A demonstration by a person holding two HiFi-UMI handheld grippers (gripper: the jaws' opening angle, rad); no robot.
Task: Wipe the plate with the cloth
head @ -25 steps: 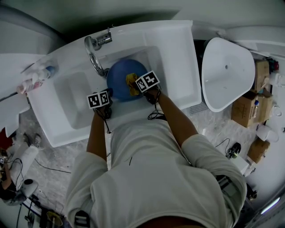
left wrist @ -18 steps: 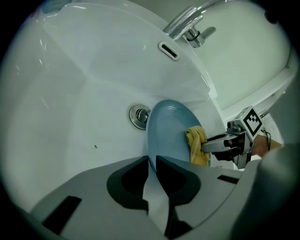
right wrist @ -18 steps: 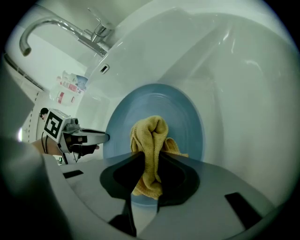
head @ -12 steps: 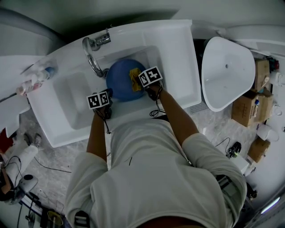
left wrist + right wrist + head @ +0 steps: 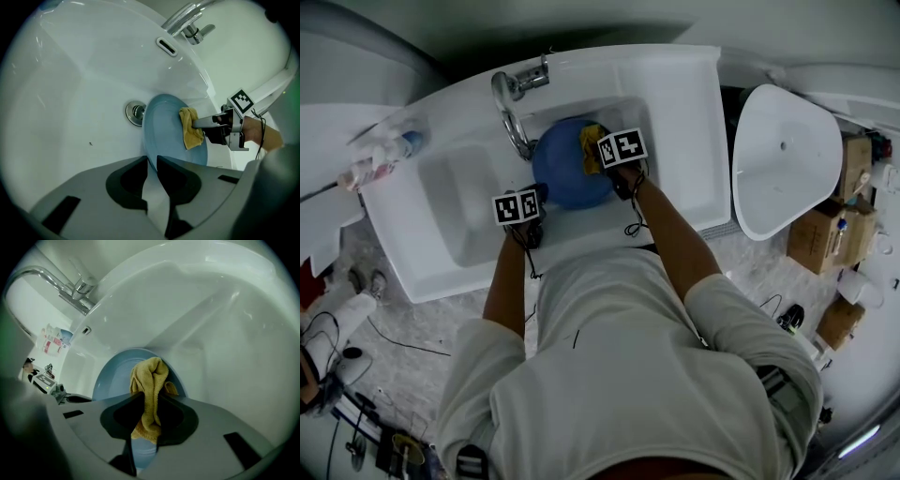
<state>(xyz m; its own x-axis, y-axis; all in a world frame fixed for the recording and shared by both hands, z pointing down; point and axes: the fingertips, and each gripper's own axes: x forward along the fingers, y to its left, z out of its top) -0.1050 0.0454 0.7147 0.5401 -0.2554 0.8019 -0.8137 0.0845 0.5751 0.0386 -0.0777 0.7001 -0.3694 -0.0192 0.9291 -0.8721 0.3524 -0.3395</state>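
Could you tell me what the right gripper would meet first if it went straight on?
Most likely the plate, just behind the cloth that the right gripper holds; depth is unclear.

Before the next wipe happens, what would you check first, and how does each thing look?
1. The left tool is shut on the rim of the plate: ok.
2. The right tool is shut on the yellow cloth: ok.
3. The cloth is pressed against the plate's face: ok.
4. The plate is held on edge inside the sink: ok.
5. The plate is clear of the faucet: cannot tell.
6. The plate's face is wiped clean: cannot tell.
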